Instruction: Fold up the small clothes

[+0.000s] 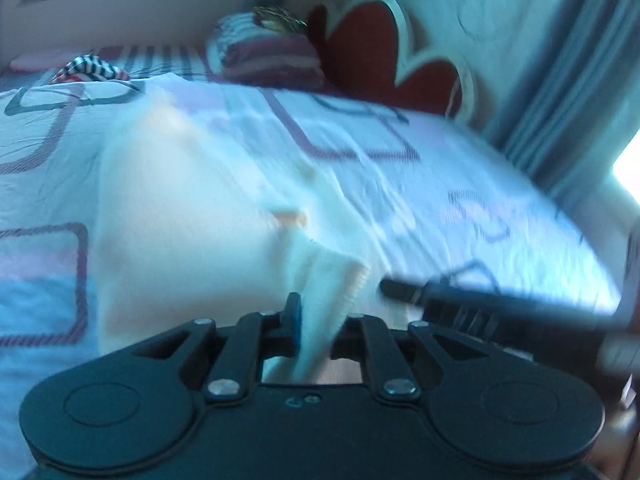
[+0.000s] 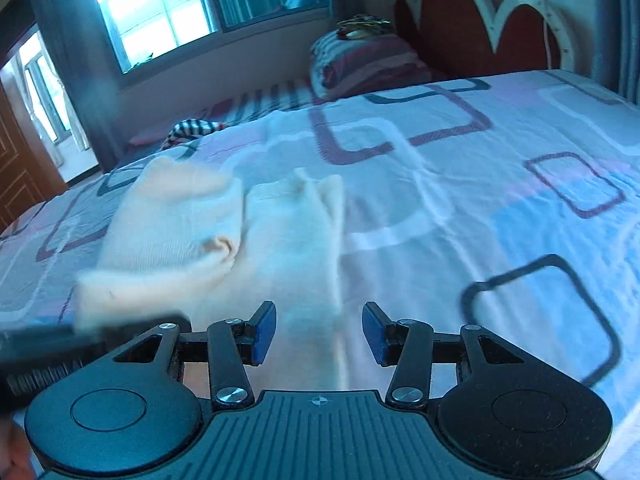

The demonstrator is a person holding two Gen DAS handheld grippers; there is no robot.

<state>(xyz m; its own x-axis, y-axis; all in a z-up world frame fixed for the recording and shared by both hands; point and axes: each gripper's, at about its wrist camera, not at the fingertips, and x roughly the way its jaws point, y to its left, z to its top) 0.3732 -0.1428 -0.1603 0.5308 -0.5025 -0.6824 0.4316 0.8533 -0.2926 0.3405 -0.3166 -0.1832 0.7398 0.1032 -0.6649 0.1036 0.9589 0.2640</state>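
Observation:
A small cream knit garment [image 1: 180,220] lies spread on the patterned bedsheet [image 1: 400,184]. My left gripper [image 1: 316,318] is shut on a ribbed end of it, and that cloth is drawn up between the pads. In the right wrist view the garment [image 2: 288,232] shows as two cream lobes side by side. My right gripper [image 2: 319,334] hovers open just above its near edge, with nothing between the blue pads [image 2: 264,332]. The left gripper [image 2: 44,344] appears blurred at lower left, with lifted cream cloth above it.
A folded striped blanket pile [image 2: 368,64] sits by the red scalloped headboard [image 2: 472,28]. A black-and-white striped cloth [image 2: 192,128] lies at the far side of the bed. A window [image 2: 160,4] is behind, a wooden door [image 2: 20,160] at the left, and curtains [image 1: 568,80] at the right.

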